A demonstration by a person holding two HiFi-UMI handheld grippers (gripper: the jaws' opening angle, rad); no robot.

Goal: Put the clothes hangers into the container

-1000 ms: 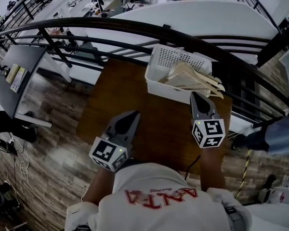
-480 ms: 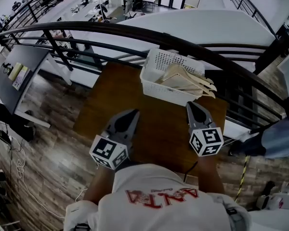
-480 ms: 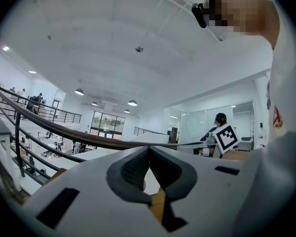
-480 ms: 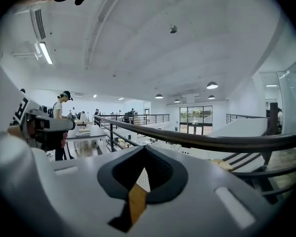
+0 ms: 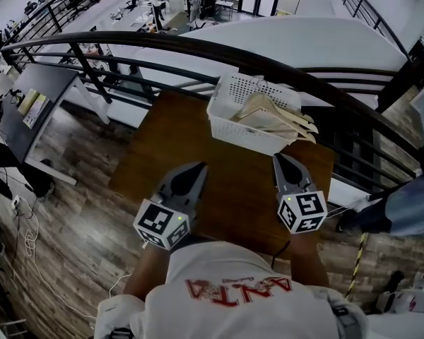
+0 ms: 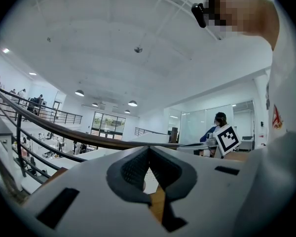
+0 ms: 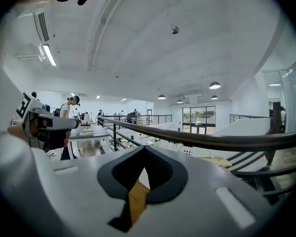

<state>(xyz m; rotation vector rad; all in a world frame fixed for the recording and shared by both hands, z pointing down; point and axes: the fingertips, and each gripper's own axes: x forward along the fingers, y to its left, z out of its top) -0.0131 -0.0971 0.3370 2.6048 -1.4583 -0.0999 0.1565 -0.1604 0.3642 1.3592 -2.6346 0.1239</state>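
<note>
A white perforated basket point(image 5: 234, 129) stands at the far right of the brown table point(image 5: 177, 147). Several pale wooden clothes hangers point(image 5: 275, 119) lie in it, their ends sticking out over its right rim. My left gripper point(image 5: 196, 167) hovers over the near middle of the table with its jaws shut and empty. My right gripper point(image 5: 280, 157) is held just short of the basket's near wall, also shut with nothing in it. In the left gripper view the jaws point(image 6: 149, 149) meet tip to tip, and the same shows in the right gripper view point(image 7: 144, 148).
A dark curved railing point(image 5: 198, 48) runs right behind the table and basket, with a drop to a lower floor beyond it. The table's near edge sits close to my body. Wooden flooring point(image 5: 78, 189) lies to the left.
Both grippers have drawn back a little from the basket toward my body. The right one was at the hangers' ends and now sits short of the basket. Both jaws stayed shut.
</note>
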